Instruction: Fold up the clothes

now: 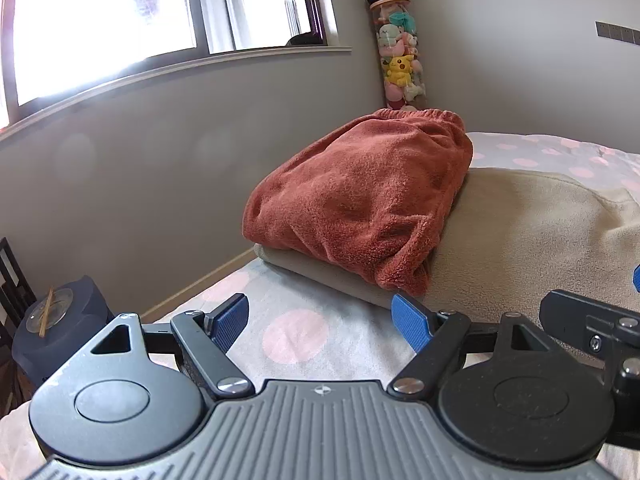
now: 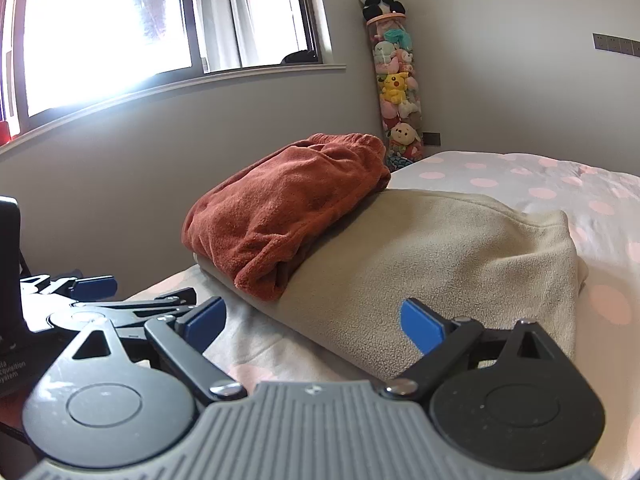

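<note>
While both tools hover low over the bed [image 2: 540, 184] with its pink-dotted cover, the clothes lie straight ahead of them, close to the wall side. Largest is the beige fleece garment [image 2: 440, 256], folded flat, its long axis running from the near left edge away toward the far right. On its left end rests the rust-red fleece garment [image 1: 360, 200], a folded bundle with an elastic hem at the far side; it overhangs the beige edge slightly.

Nearer to the red bundle is the left gripper [image 1: 320, 320], its blue pads spread wide and empty, the beige fold just beyond its right pad. Beside it, the right gripper [image 2: 316, 320] is likewise spread and holding nothing, facing the beige garment's near edge, which looks almost at its right fingertip, though the fisheye makes that gap hard to judge.

Both pieces appear already folded, so the stack seems near done; any further grasp would fall to whichever tool faces the piece. Behind, a tall clear tube of plush toys [image 1: 400, 56] stands in the corner under the window [image 1: 120, 20], well clear of the reach.
</note>
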`<state>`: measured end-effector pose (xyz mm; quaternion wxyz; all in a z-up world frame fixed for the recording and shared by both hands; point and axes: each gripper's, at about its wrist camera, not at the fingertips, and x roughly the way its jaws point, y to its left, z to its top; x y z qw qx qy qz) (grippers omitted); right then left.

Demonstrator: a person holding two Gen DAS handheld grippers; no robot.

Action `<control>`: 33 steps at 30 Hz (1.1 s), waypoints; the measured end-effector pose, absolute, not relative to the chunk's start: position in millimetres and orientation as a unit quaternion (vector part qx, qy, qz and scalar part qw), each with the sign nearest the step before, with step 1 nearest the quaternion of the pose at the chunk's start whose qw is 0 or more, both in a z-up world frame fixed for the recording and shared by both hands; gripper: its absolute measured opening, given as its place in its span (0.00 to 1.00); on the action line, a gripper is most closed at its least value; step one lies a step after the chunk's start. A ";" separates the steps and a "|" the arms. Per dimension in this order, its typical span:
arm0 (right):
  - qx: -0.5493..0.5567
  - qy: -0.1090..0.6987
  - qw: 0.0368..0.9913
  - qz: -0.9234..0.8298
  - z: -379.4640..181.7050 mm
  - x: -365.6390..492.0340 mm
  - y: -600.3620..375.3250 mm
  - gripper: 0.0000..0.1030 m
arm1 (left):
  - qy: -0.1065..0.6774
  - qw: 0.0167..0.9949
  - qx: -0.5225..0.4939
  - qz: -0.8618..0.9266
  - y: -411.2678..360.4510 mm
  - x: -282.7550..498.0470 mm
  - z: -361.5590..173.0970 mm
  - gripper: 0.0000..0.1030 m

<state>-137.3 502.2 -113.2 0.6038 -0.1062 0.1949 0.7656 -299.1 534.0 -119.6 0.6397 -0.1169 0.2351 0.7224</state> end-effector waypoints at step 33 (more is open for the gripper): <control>-0.086 0.221 0.603 0.762 -121.2 -137.0 500.4 0.94 | 0.237 0.638 -0.159 0.715 539.3 -303.4 -128.3 0.76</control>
